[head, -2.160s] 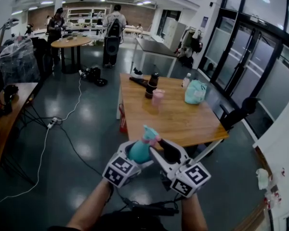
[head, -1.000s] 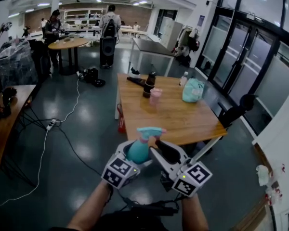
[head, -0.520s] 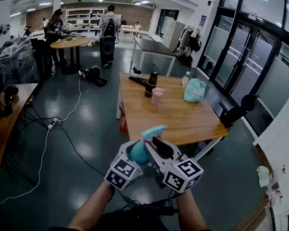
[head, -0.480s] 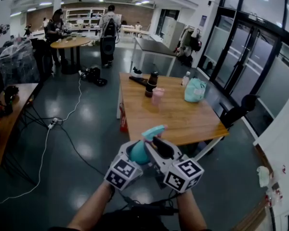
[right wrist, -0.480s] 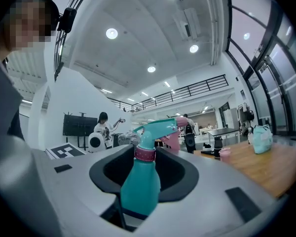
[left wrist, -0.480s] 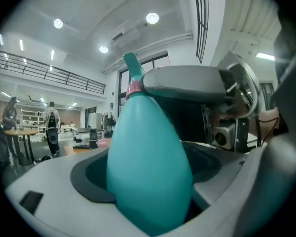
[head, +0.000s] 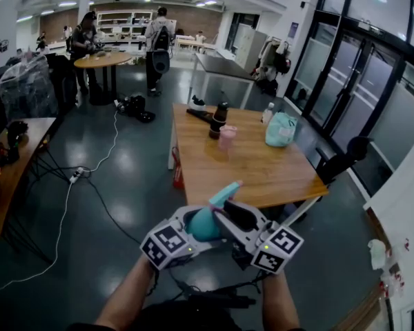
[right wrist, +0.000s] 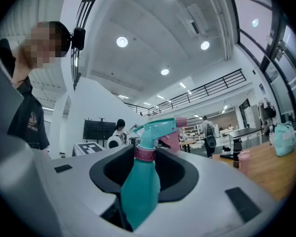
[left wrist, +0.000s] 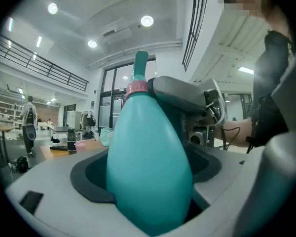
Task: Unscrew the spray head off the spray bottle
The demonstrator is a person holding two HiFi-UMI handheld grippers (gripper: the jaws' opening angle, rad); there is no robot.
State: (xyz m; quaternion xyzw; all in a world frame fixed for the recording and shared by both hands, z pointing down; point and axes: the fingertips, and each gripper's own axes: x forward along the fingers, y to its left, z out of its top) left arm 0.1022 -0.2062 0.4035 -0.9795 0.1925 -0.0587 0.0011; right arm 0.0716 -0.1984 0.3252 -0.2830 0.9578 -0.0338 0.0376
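I hold a teal spray bottle (head: 201, 225) in the air between both grippers. Its teal spray head (head: 224, 193) has a pink nozzle and points up and to the right. My left gripper (head: 192, 221) is shut on the fat lower body (left wrist: 148, 167). My right gripper (head: 229, 216) comes from the other side. Its jaws sit closed round the neck at the pink collar (right wrist: 144, 153), under the spray head (right wrist: 158, 128). One grey jaw of the right gripper (left wrist: 182, 95) lies against the bottle's shoulder. The bottle's base is hidden inside the left jaws.
Ahead stands a wooden table (head: 248, 167) with a black bottle (head: 219, 119), a pink cup (head: 226, 138) and a teal bag (head: 281, 131). A white cable (head: 90, 178) runs over the dark floor. A desk (head: 14, 157) is at the left. People stand by a round table (head: 100, 61) far off.
The right gripper's marker cube has swung out to the right, away from the left one. The left cube has shifted left. The bottle leans more, its nozzle pointing higher to the right.
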